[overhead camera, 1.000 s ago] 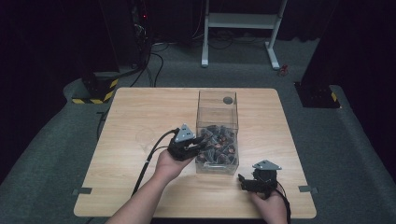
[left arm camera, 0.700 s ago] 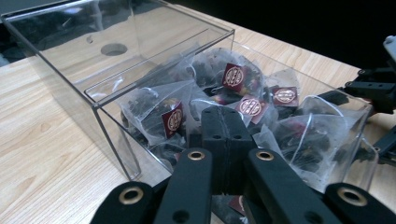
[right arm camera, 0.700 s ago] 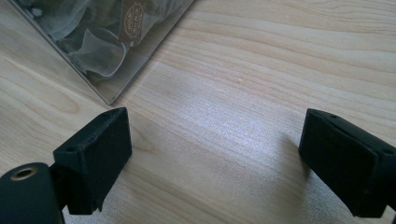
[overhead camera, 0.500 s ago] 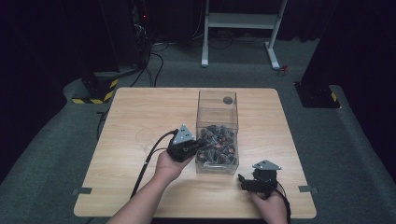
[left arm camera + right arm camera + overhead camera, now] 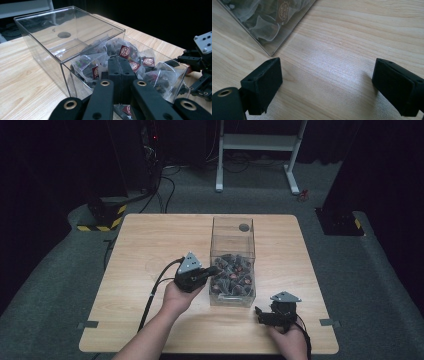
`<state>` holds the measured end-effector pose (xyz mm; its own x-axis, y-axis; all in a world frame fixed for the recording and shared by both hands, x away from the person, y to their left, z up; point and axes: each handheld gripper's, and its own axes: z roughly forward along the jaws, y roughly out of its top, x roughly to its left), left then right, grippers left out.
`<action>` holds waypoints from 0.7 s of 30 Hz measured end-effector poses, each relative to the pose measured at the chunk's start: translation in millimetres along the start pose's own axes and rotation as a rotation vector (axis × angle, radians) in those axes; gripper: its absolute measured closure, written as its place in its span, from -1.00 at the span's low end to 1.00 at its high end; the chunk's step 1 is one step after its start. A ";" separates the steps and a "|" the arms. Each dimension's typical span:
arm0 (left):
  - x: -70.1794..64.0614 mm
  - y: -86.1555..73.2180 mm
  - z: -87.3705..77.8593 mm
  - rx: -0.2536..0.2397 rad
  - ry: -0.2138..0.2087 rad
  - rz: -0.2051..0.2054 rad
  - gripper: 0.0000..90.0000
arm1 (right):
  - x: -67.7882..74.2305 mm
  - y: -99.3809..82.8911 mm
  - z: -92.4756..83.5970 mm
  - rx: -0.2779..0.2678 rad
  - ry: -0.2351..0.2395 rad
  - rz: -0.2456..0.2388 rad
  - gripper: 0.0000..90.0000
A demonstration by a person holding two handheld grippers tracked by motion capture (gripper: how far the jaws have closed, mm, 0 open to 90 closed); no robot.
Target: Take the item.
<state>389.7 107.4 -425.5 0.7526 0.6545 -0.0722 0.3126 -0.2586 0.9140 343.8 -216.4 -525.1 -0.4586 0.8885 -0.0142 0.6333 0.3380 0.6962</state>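
Tea bags (image 5: 125, 53) in clear box (image 5: 62, 57) | left gripper (image 5: 119, 66) jaws just pressed together, nothing visibly pinched | right gripper (image 5: 327, 82) spread over desk (image 5: 342, 45); regrasp likely.

Grey carpet floor (image 5: 60, 285) surrounds the wooden table (image 5: 150, 245); a white frame (image 5: 260, 142) stands against darkness behind.

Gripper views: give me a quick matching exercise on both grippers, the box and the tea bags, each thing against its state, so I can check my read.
Things:
1. left gripper
2. right gripper
3. clear box
4. tea bags

States:
A. see-through walls
B. jaws closed together
C. heaped up, with red labels
D. jaws wide apart

Pairs: 1-B, 2-D, 3-A, 4-C
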 end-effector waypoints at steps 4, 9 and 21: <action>1.8 0.9 -3.1 -0.015 0.001 -0.012 1.00 | 0.0 0.0 0.0 0.000 0.000 0.000 -0.80; 2.8 3.0 -9.0 -0.036 -0.006 -0.021 1.00 | 0.0 0.0 0.0 0.000 0.000 0.000 -0.80; 4.9 4.2 -25.4 -0.067 0.001 -0.019 1.00 | 0.0 0.0 0.0 0.000 0.000 0.000 -0.80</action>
<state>380.0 127.6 -411.9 0.7461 0.6598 -0.0896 0.2872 -0.1976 0.9373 343.8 -216.4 -525.1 -0.4588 0.8884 -0.0143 0.6332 0.3382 0.6961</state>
